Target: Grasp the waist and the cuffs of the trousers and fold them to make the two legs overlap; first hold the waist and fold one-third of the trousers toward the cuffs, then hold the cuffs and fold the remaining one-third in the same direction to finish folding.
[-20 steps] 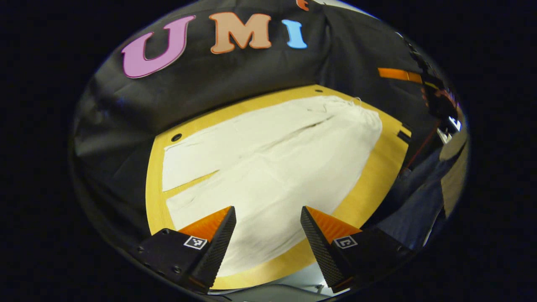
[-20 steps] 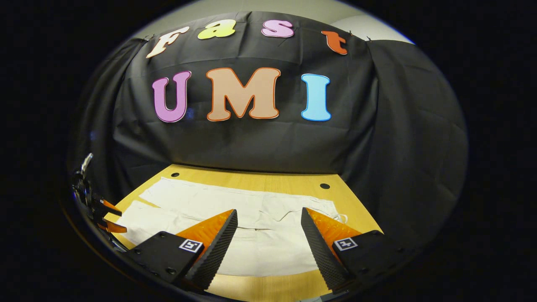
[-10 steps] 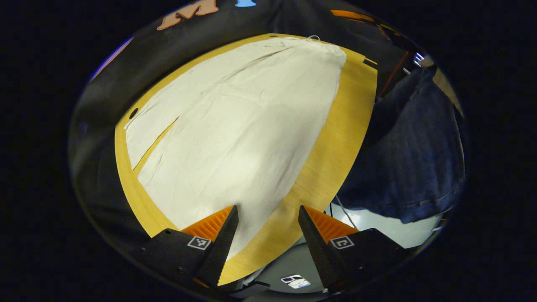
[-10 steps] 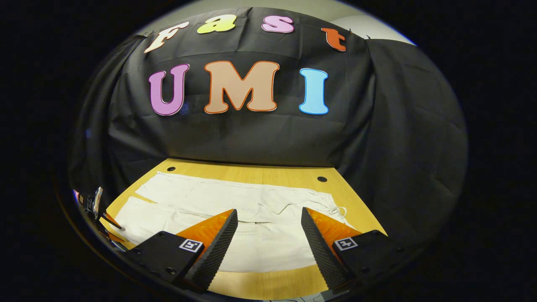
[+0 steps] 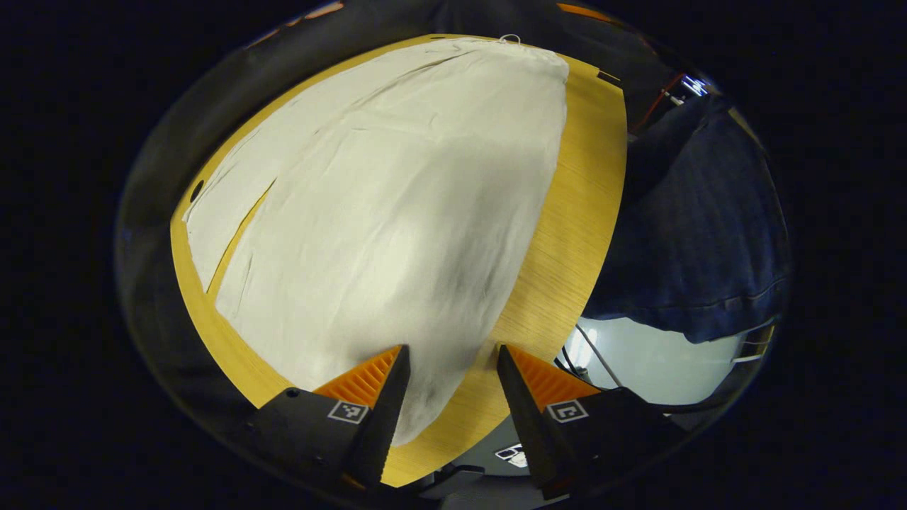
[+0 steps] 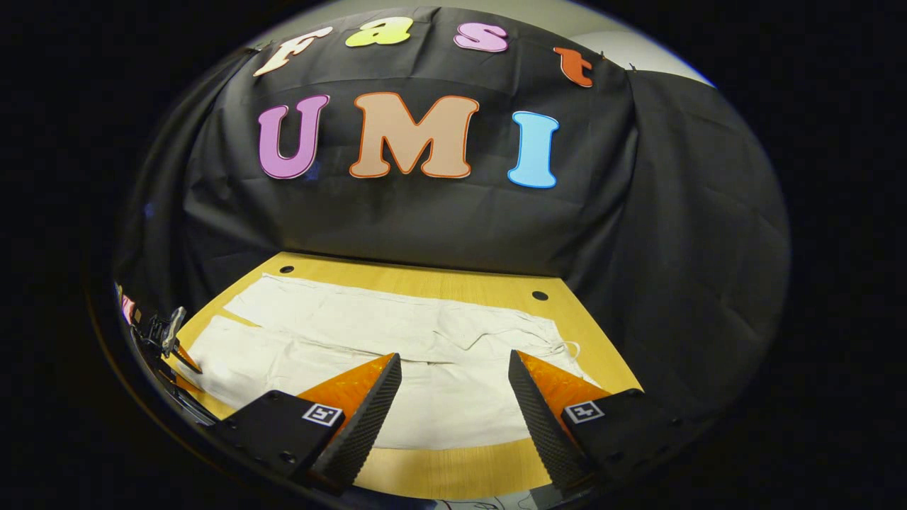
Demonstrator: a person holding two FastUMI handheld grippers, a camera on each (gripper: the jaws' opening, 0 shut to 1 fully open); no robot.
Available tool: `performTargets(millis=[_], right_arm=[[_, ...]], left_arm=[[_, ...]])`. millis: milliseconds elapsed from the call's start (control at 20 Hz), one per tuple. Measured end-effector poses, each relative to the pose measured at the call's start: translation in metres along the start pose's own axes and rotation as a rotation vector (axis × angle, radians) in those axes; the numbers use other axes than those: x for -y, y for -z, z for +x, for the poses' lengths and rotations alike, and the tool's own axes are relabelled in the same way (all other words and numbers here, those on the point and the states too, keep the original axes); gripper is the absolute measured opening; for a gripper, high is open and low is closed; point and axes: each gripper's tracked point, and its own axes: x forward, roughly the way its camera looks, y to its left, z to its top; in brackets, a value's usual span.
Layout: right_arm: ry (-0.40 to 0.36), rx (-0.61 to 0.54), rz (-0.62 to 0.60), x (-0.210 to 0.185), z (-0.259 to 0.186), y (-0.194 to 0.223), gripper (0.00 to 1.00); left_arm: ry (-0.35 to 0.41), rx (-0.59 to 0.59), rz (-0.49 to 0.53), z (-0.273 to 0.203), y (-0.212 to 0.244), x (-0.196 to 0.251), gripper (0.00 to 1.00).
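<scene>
Table (image 6: 453,283) first: wooden top, trousers (image 5: 368,212) spread flat across most of it, 2 legs side by side with a strip of bare wood showing between them near the cuffs (image 5: 212,234). My read on progress: 0 of 3 folds done. Legs not overlapped, waist third not folded, cuff third not folded. Nothing gripped yet.

Left gripper (image 5: 448,397): jaws wide apart, nothing between them, hovering above the near leg's cuff end at the table edge (looks like a lineup for the cuff grasp, but no contact with cloth that I can confirm).

Right gripper (image 6: 453,404): jaws wide apart too, empty, held above the waist (image 6: 545,347) end, near edge of the trousers just below the tips.

View differences:
- Left gripper view looks down the full length of the trousers from cuffs to waist, and catches a person's dark clothing (image 5: 701,227) beside the table plus pale floor (image 5: 659,361) below.
- Right gripper view gives the drawstring (image 6: 567,347) at the waist, 2 holes in the tabletop, and my left gripper (image 6: 170,340) far off at the cuff end.
</scene>
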Motion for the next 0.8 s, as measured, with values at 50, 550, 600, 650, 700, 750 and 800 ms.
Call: performTargets(millis=[50, 550, 600, 650, 700, 750, 800], right_arm=[[-0.003, -0.007, 0.002, 0.000, 0.001, 0.003, 0.98], [-0.102, -0.105, -0.064, 0.020, 0.019, 0.041, 0.98], [-0.120, -0.127, -0.099, 0.027, 0.022, 0.050, 0.98], [-0.140, -0.148, -0.137, 0.032, 0.026, 0.057, 0.98], [-0.165, -0.171, -0.174, 0.036, 0.029, 0.067, 0.97], [-0.191, -0.190, -0.210, 0.040, 0.032, 0.076, 0.98], [-0.214, -0.218, -0.248, 0.048, 0.036, 0.087, 0.98]], left_arm=[[0.002, -0.013, 0.009, 0.000, 0.000, 0.000, 0.74], [-0.010, -0.149, 0.018, 0.001, -0.005, -0.008, 0.29], [-0.013, -0.160, 0.026, 0.003, -0.005, -0.007, 0.23], [-0.016, -0.170, 0.033, 0.002, -0.005, -0.007, 0.16], [-0.021, -0.179, 0.035, 0.002, -0.006, -0.006, 0.13], [-0.021, -0.190, 0.028, 0.003, -0.005, -0.006, 0.06], [-0.019, -0.197, 0.020, 0.003, -0.004, -0.008, 0.04]])
